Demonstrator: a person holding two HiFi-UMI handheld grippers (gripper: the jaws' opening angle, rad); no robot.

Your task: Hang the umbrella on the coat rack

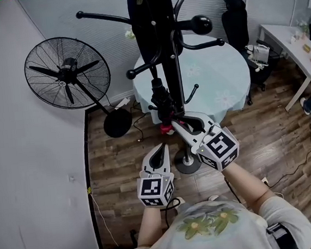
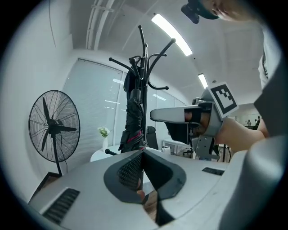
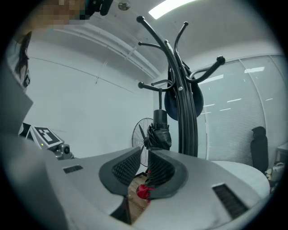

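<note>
Clamping our right gripper (image 1: 178, 122) on the folded umbrella (image 1: 160, 99) just ahead, low down beside the coat rack (image 1: 200, 24), we should lift steadily; our left gripper (image 1: 162, 148) is closed, empty.

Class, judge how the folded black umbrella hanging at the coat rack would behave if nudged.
Likely to swing: the umbrella hangs beside the coat rack pole, clear of the floor. Its loose fabric folds would probably give, not stay stiff.
</note>
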